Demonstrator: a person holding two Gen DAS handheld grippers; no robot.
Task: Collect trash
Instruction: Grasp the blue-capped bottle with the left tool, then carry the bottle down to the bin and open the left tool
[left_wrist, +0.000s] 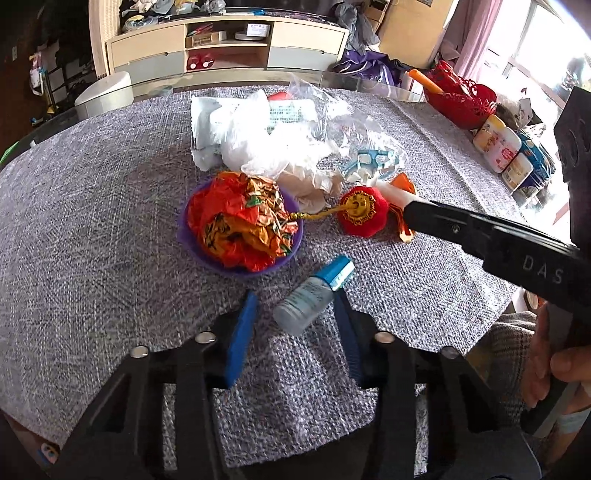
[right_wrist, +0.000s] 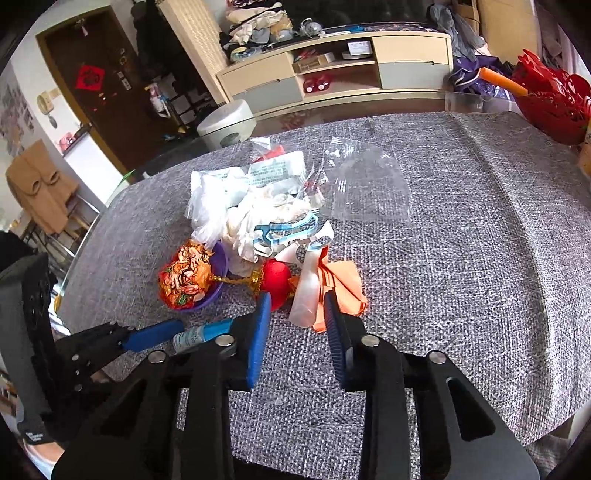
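Trash: a heap of wrappers, clear plastic and tissue beside the purple bowl (left_wrist: 240, 236) on the grey surface (left_wrist: 92, 192).
Left hand-held gripper (left_wrist: 295, 314): spread around a small blue-capped bottle (left_wrist: 314, 295) lying just in front of the bowl; its right pad touches, no pinch yet.
Right hand-held gripper (right_wrist: 297, 314): spread around a white bottle (right_wrist: 306, 295) lying right of the bowl, on orange paper (right_wrist: 343, 284).
Risk: both bottles lie on their sides and could roll or squirt out of closing pads.
Risk: the right pad may also catch the orange paper.

Trash pile (right_wrist: 258, 221) blocks centre; grey cloth (right_wrist: 461, 258) rightward lies open
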